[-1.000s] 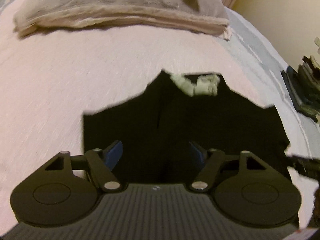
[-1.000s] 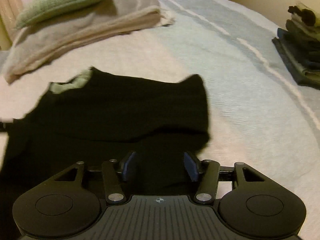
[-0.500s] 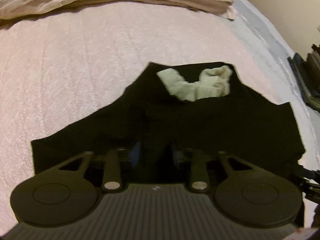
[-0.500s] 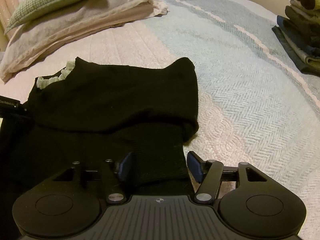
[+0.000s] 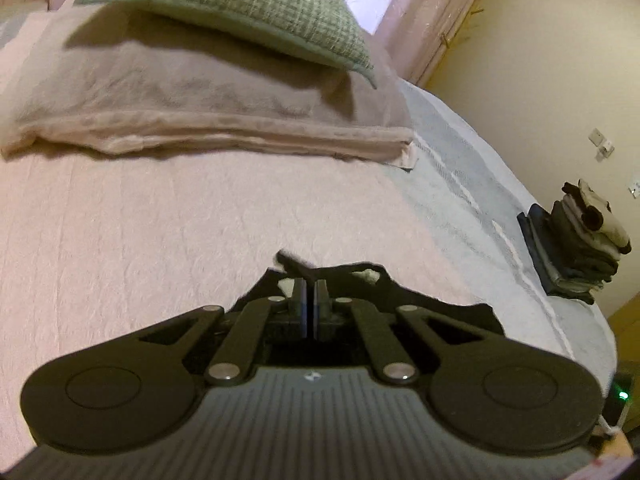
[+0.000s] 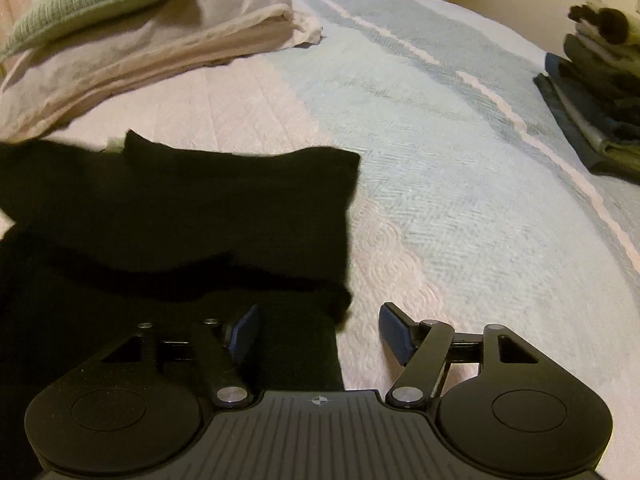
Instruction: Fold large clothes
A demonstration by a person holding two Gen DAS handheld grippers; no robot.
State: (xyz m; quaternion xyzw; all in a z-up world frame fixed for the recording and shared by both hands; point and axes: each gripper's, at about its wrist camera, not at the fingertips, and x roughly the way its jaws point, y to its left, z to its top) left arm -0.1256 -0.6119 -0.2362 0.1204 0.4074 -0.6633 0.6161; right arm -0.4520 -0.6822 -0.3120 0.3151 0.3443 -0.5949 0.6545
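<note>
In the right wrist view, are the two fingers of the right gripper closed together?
No: the right gripper stands wide open, its blue pads far apart over the edge of the black garment.

Matt black knitted cloth garment (image 6: 192,200) lies on a quilted pink-and-blue woven bedspread (image 6: 440,152); the green checked pillow (image 5: 248,4) looks coarsely woven.

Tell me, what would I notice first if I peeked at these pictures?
The big black garment spread on the pink-and-blue bedspread jumps out first. The left gripper is pinched shut right above it, while the right gripper gapes open over its edge. A green checked pillow tops the bedding behind.
</note>
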